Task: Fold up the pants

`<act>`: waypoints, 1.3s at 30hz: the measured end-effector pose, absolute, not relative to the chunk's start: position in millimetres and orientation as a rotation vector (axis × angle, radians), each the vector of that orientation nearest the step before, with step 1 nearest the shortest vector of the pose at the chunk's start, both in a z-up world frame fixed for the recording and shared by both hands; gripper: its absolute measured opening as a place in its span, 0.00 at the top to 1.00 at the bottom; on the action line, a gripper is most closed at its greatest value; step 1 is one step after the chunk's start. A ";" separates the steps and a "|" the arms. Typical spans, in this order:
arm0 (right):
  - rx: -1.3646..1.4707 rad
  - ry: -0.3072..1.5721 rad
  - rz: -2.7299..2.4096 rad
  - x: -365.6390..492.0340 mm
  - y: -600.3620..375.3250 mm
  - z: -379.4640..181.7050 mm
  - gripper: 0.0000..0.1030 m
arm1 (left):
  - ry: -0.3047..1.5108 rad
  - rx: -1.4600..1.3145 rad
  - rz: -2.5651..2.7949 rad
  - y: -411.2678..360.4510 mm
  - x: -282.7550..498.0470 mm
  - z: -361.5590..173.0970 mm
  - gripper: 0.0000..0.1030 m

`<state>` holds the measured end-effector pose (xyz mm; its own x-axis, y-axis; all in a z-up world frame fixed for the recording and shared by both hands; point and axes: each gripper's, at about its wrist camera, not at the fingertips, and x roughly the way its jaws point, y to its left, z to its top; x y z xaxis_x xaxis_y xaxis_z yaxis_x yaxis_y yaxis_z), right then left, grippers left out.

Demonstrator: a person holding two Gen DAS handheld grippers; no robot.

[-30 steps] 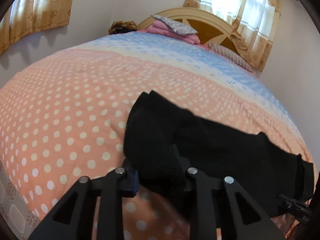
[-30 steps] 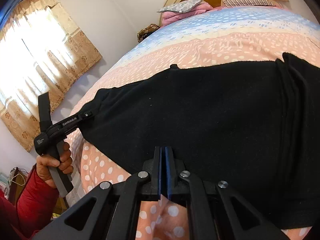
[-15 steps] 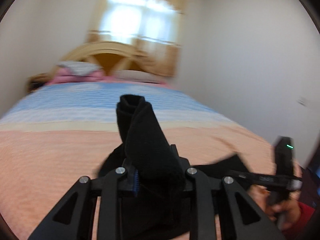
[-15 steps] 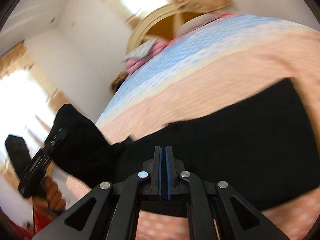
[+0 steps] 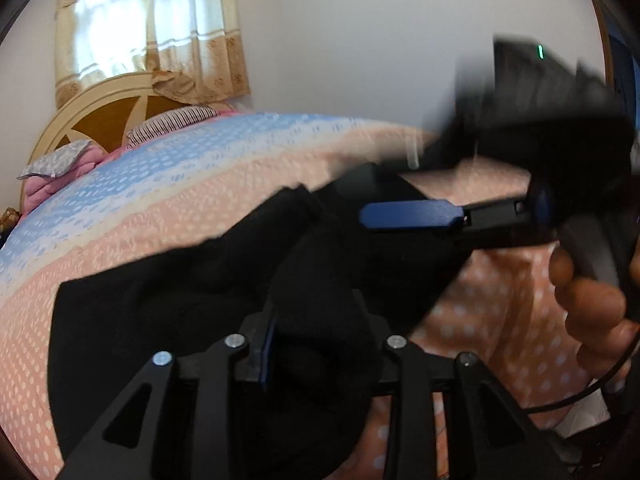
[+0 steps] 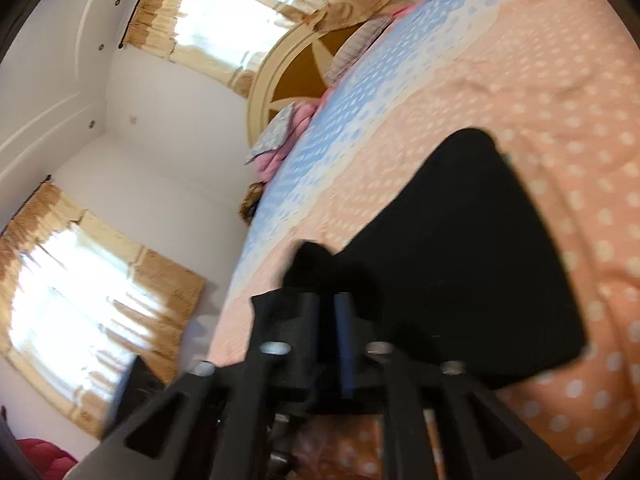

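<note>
Black pants (image 5: pixel 168 304) lie on the polka-dot bedspread (image 5: pixel 168 184); they also show in the right wrist view (image 6: pixel 472 264). My left gripper (image 5: pixel 320 344) is shut on a thick bunch of the pants' fabric and holds it lifted over the rest of the garment. My right gripper shows blurred in the left wrist view (image 5: pixel 404 216), with a blue pad over the pants. In its own view the right gripper (image 6: pixel 328 320) has its jaws nearly together with black cloth at their tips; motion blur hides whether it grips.
A wooden headboard (image 5: pixel 100 116) with pillows (image 5: pixel 172 124) and a pink blanket (image 5: pixel 44 184) stands at the bed's far end. Curtained windows (image 6: pixel 256 4) are on the walls. A hand (image 5: pixel 588 296) holds the right gripper's handle.
Both grippers swung fast. The left one carried the bunched pant end over toward the right gripper, doubling the garment over itself. The right gripper turned and now sits close to the left.
</note>
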<state>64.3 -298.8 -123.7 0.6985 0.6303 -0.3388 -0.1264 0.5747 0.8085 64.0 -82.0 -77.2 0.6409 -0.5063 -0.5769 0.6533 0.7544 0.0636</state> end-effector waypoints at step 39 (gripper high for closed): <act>0.040 0.707 0.192 98.6 -300.4 -95.0 0.89 | 0.575 -0.047 -0.323 40.2 97.5 -36.6 0.08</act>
<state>98.6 -300.4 -95.0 0.7434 0.1889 -0.6416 -0.1615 0.9816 0.1018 97.5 40.2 -36.6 0.7904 -0.3127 -0.5268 0.2865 0.9488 -0.1332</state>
